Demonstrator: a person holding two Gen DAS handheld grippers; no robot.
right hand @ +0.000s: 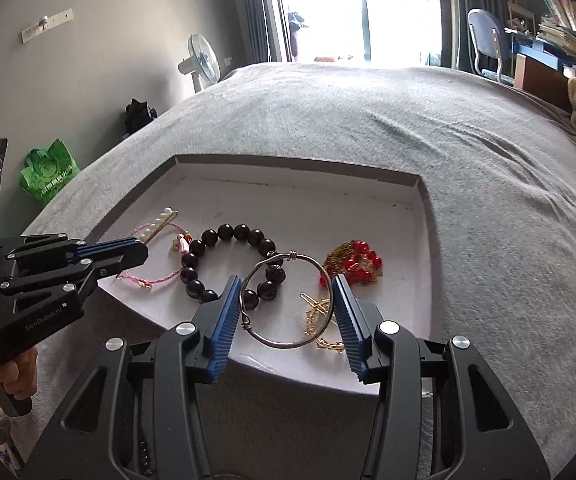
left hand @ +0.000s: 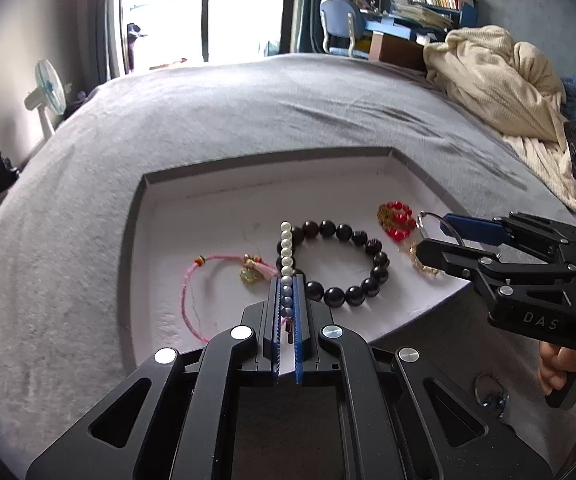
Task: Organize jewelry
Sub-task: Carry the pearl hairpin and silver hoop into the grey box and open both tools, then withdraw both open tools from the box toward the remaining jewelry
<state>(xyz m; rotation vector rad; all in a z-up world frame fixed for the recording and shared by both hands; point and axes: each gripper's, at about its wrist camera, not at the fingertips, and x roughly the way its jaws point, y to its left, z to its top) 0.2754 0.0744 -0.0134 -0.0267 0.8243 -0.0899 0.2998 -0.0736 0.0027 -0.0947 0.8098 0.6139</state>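
A shallow white tray (left hand: 208, 216) (right hand: 288, 200) lies on the grey bed. My left gripper (left hand: 287, 280) is shut on a white pearl hair clip (left hand: 286, 248), held over the tray; it also shows in the right wrist view (right hand: 162, 222). A pink cord bracelet (left hand: 196, 300), a dark bead bracelet (left hand: 352, 264) and red beads on a gold chain (left hand: 398, 220) lie in the tray. My right gripper (right hand: 286, 280) holds a silver wire bangle (right hand: 288, 300) across its wide-set jaws, above a gold chain (right hand: 320, 320).
A cream blanket (left hand: 500, 80) is heaped at the right of the bed. A fan (left hand: 48, 92) and a green bag (right hand: 48, 172) stand left of the bed. A desk with a chair (left hand: 340, 24) stands beyond it.
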